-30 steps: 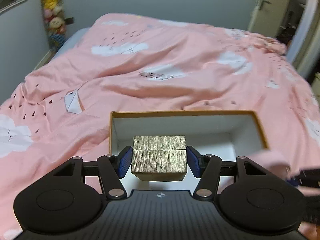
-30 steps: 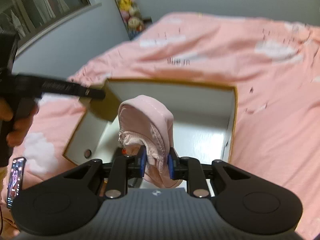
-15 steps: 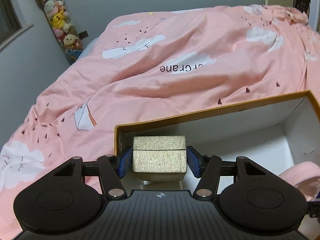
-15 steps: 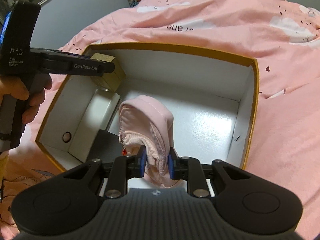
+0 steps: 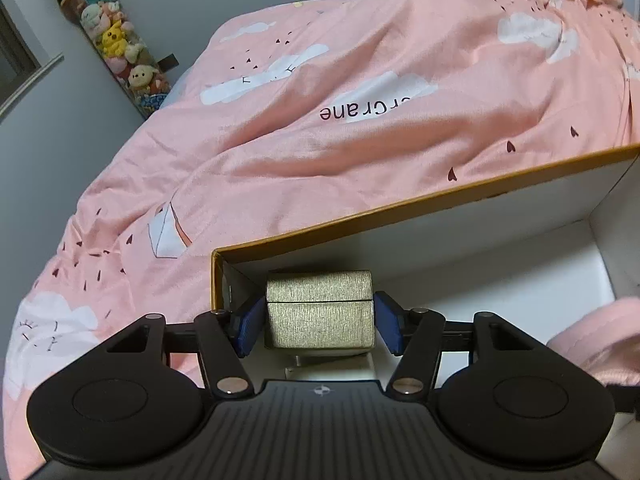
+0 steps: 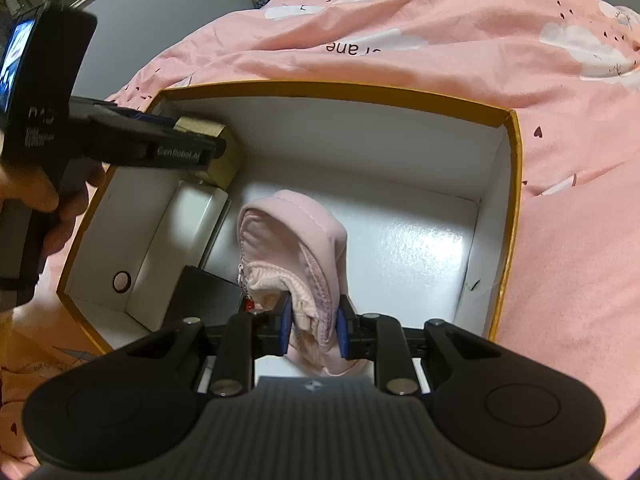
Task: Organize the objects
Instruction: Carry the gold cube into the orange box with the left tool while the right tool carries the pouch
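Now my left gripper (image 5: 320,322) sits in the back left corner of the big box (image 6: 505,216), fingers spread a little wider than the gold box (image 5: 320,310) between them. Right beside it, my right gripper (image 6: 313,330) squeezes tight on the pink pouch (image 6: 296,240), hanging over the box's white floor on the pink blanket (image 5: 360,120).

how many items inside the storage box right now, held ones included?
5 seen: gold box in the far-left corner between the left tongs; white box; black box; round item; pink pouch in the right tongs. More may be hidden.
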Action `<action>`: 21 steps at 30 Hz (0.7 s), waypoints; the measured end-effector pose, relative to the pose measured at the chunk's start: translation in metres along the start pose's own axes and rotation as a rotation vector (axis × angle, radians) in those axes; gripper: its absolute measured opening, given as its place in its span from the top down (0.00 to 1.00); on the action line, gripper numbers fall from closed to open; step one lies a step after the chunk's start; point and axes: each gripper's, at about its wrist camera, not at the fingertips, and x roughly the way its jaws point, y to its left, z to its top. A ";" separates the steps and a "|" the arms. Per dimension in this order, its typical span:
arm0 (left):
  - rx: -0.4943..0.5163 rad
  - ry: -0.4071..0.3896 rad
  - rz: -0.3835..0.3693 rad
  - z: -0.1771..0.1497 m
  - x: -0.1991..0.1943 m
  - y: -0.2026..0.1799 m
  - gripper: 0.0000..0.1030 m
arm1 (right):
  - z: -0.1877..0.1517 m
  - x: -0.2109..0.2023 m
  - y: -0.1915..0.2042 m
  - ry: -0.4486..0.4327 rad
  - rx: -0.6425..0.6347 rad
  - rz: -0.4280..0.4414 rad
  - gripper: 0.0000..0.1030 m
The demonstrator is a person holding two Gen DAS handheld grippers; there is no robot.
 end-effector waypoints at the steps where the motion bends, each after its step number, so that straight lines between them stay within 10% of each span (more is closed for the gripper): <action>1: 0.003 -0.001 0.003 0.000 0.000 0.000 0.32 | 0.001 0.000 -0.001 -0.002 0.007 0.000 0.77; 21: -0.025 -0.063 -0.095 0.003 -0.020 0.023 0.23 | 0.053 0.031 0.002 -0.022 0.132 0.110 0.77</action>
